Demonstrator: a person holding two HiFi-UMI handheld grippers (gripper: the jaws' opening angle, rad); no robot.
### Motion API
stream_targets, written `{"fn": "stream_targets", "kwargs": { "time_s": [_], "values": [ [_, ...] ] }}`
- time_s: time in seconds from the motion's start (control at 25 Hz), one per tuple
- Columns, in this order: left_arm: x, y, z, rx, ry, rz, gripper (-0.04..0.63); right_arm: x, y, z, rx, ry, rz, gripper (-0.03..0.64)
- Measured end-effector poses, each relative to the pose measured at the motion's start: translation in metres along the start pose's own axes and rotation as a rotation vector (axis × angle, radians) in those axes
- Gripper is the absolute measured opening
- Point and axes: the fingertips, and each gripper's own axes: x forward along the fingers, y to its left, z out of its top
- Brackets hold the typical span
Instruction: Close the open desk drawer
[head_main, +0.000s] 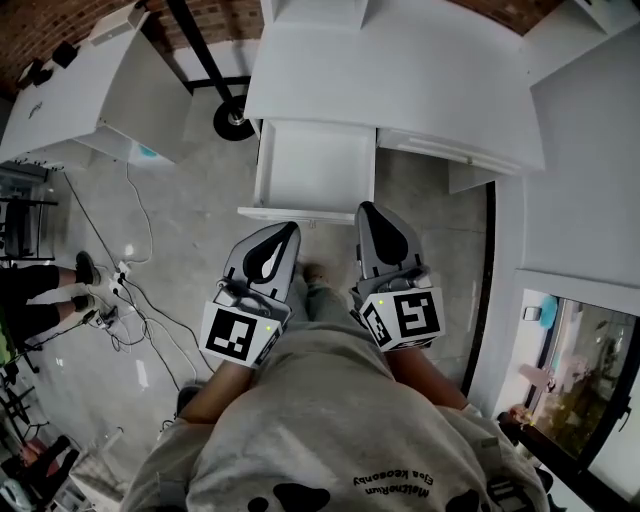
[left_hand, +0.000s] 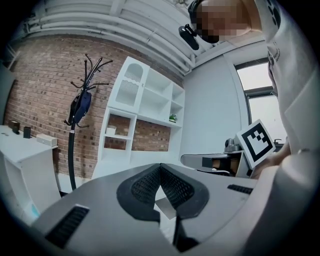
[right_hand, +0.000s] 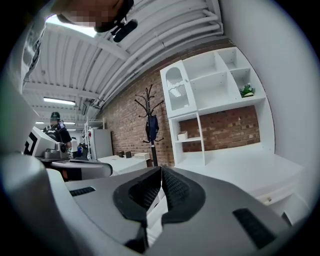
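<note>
We have both tools pressed together at the tips with nothing between them: the left gripper (head_main: 286, 234) and the right gripper (head_main: 368, 212) sit side by side, pointing nearly level at the desk (head_main: 400, 90).

Just ahead of both tips runs the front panel (head_main: 300, 214) of the white drawer (head_main: 315, 165), which stands pulled well out from under the desk and looks bare inside. We cannot tell whether either tip already touches that panel.

We judge this as the approach, with the closing push not yet done. Next we would set both closed tips flat on the panel, one toward each end, and push straight in so that the drawer does not skew.

Past the left gripper the floor (head_main: 190, 230) lies open, with cables (head_main: 140, 300) well aside. Past the right gripper a lower white edge (head_main: 450, 150) sits near.
</note>
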Motion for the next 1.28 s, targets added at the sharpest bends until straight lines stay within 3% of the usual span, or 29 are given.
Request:
{"fn": "stream_targets", "kwargs": {
  "time_s": [0.2,0.4,0.84,1.08,1.28],
  "values": [
    [0.011,0.017,-0.016,-0.005,0.03,-0.016,0.018,0.016,-0.001,-0.013,-0.016,0.036,-0.006,0.031],
    [0.026,0.032,-0.022,-0.037,-0.017,-0.047,0.018,0.035,0.002,-0.03,-0.051,0.066,0.0,0.031],
    [0.046,0.049,-0.073,-0.053,0.027,-0.092,0.018,0.057,0.009,-0.073,-0.125,0.095,0.061,0.031],
    [0.053,0.051,-0.108,-0.029,0.075,-0.128,0.018,0.067,0.003,-0.104,-0.121,0.113,0.073,0.031],
    [0.061,0.049,-0.126,-0.054,0.072,-0.128,0.018,0.078,-0.002,-0.111,-0.079,0.056,0.058,0.031]
  ]
}}
